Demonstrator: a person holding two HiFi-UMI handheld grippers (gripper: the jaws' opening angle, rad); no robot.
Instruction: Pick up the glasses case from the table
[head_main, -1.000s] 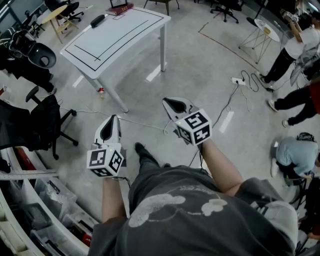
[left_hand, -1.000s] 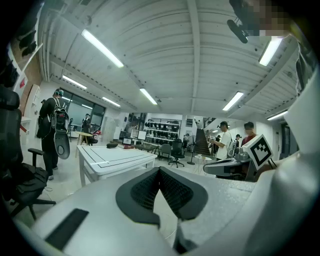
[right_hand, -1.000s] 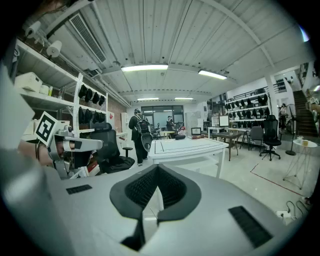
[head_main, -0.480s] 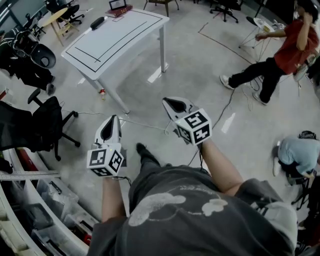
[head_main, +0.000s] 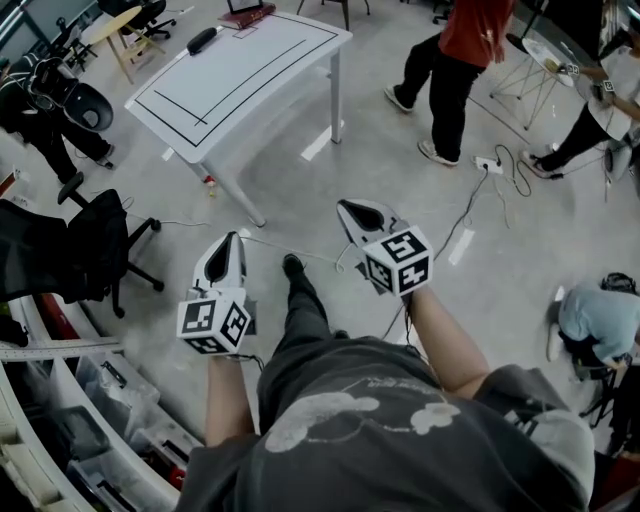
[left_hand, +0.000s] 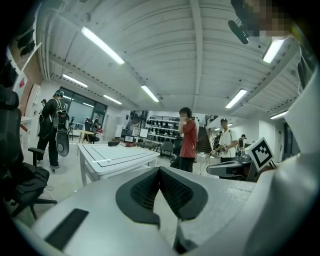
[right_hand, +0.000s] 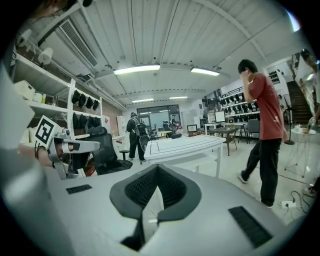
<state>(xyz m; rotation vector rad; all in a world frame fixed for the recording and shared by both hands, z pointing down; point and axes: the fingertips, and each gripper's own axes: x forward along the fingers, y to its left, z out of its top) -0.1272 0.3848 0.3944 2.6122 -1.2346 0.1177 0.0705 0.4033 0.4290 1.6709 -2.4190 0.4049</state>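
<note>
The glasses case (head_main: 201, 40) is a dark oblong lying at the far left corner of the white table (head_main: 250, 70), well ahead of both grippers. It shows small in the left gripper view (left_hand: 114, 143) and in the right gripper view (right_hand: 176, 135). My left gripper (head_main: 229, 241) is held over the floor, pointing toward the table, shut and empty (left_hand: 160, 170). Level with it to the right is my right gripper (head_main: 352, 207), also shut with nothing between its pads (right_hand: 157, 167).
A person in a red shirt (head_main: 460, 60) stands just right of the table. A black office chair (head_main: 90, 240) sits left of me. Cables and a power strip (head_main: 487, 163) lie on the floor. Storage bins (head_main: 90, 400) line the lower left. Another person crouches (head_main: 600, 315) at right.
The person in red has walked from the far right to beside the table. I have stepped forward, and both shut grippers have moved slightly toward the table.
</note>
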